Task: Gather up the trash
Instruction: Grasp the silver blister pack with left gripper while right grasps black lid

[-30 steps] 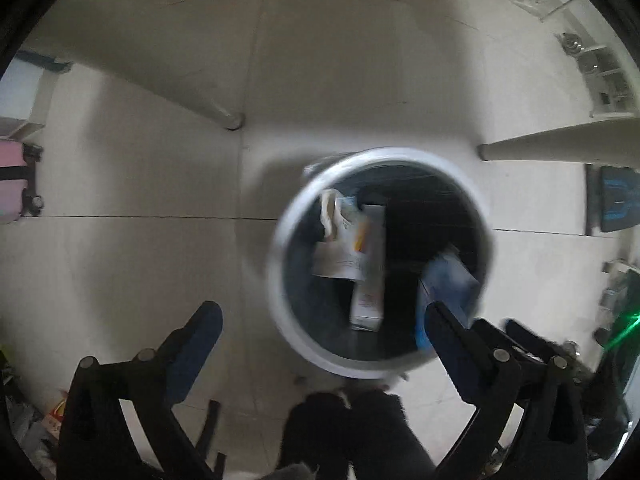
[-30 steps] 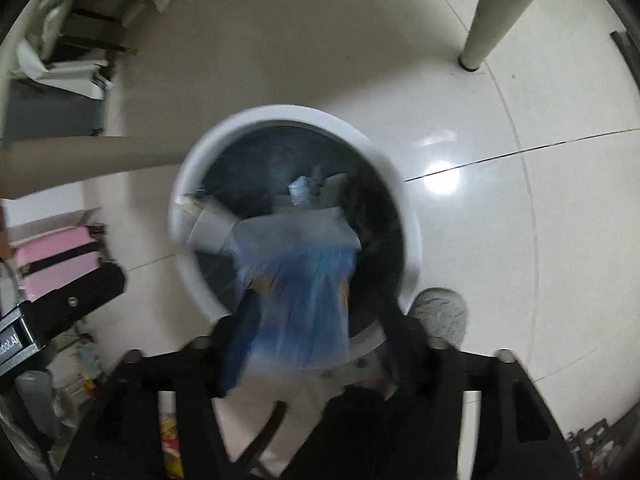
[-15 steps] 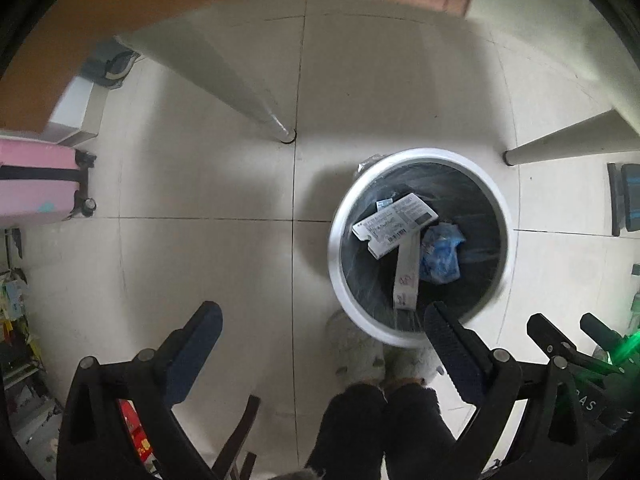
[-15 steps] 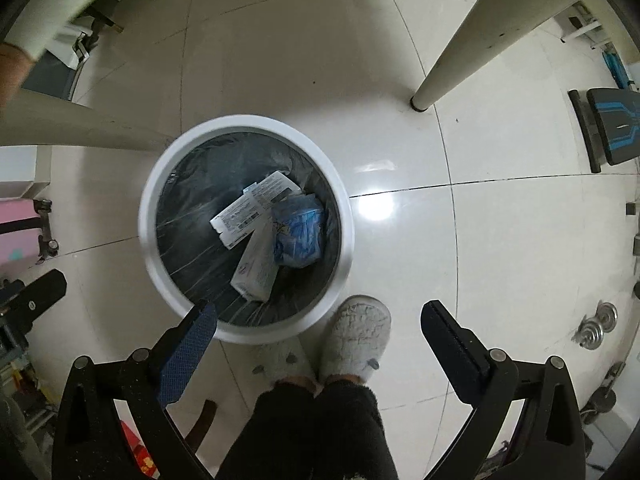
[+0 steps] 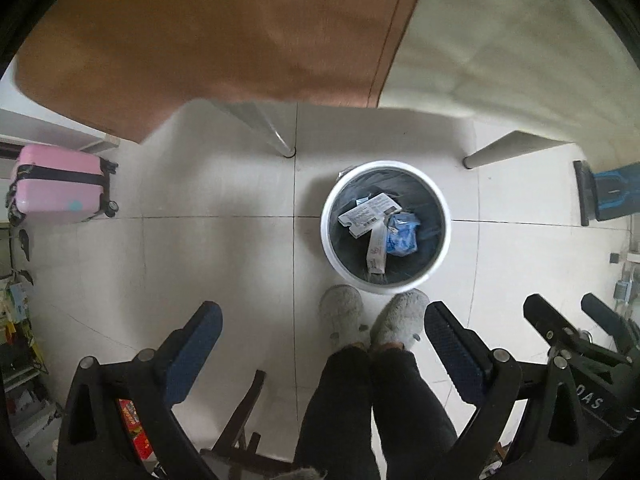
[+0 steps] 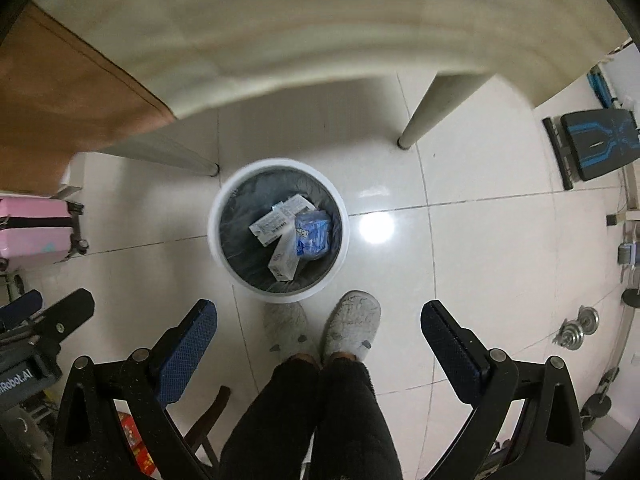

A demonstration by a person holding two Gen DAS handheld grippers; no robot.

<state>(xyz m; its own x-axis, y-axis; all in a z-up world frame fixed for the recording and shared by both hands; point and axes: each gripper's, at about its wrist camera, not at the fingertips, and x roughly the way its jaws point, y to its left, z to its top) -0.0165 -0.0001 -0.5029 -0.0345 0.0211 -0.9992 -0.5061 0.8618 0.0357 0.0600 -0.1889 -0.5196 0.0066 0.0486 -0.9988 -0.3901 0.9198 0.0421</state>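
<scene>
Nearest to me, at the bottom of each view, my left gripper (image 5: pixel 320 344) and my right gripper (image 6: pixel 318 340) both have their jaws spread wide with nothing between them. I hold both high, pointing almost straight down at the floor, side by side; the right one's black frame shows at the lower right of the left view. Between the fingers, low centre, are my grey slippers (image 6: pixel 324 332), toes just beside the bin.

Just beyond them, mid-frame, the white bin (image 6: pixel 218 240) with its dark liner holds the trash: two white cartons (image 6: pixel 280 236) and a crumpled blue wrapper (image 6: pixel 314 236).

I judge a drop is done. The next move calls for finding more trash, likely on the table (image 5: pixel 200 40) at the top of the frame, but I can see none on it.
</scene>
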